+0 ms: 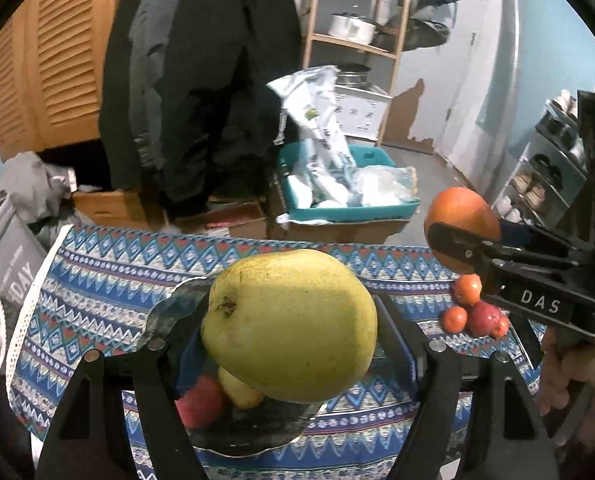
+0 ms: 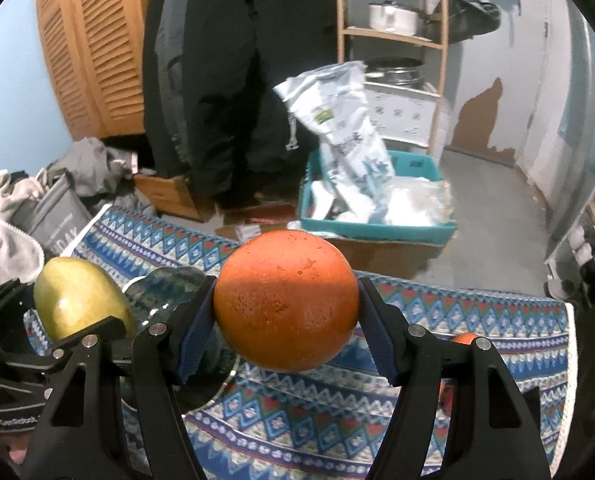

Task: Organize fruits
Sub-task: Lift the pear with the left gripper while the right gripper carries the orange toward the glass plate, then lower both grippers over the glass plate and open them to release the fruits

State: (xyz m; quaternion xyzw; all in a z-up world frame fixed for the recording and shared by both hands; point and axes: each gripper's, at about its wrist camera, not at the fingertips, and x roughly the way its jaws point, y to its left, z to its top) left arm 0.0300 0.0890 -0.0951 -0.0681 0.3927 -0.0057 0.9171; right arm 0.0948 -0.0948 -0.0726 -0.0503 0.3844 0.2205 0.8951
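Note:
My left gripper (image 1: pixel 293 320) is shut on a large yellow-green pear-like fruit (image 1: pixel 293 324), held above a glass plate (image 1: pixel 169 304) on the patterned cloth. On that plate lie a red fruit (image 1: pixel 199 404) and a small yellow fruit (image 1: pixel 239 392), partly hidden under the held one. My right gripper (image 2: pixel 285 308) is shut on a big orange (image 2: pixel 285 300), its blue pads pressing both sides. In the left wrist view that orange (image 1: pixel 461 208) hangs at the right, above a small pile of oranges and a red fruit (image 1: pixel 477 312). The yellow fruit (image 2: pixel 77 300) appears at the left of the right wrist view.
The blue patterned tablecloth (image 1: pixel 109 288) covers the table. Beyond its far edge stand a teal bin (image 2: pixel 377 224) with plastic bags, cardboard boxes, a hanging black coat (image 1: pixel 201 80), a wooden shelf (image 1: pixel 353 40) with pots, and a grey bag (image 1: pixel 5 256) at the left.

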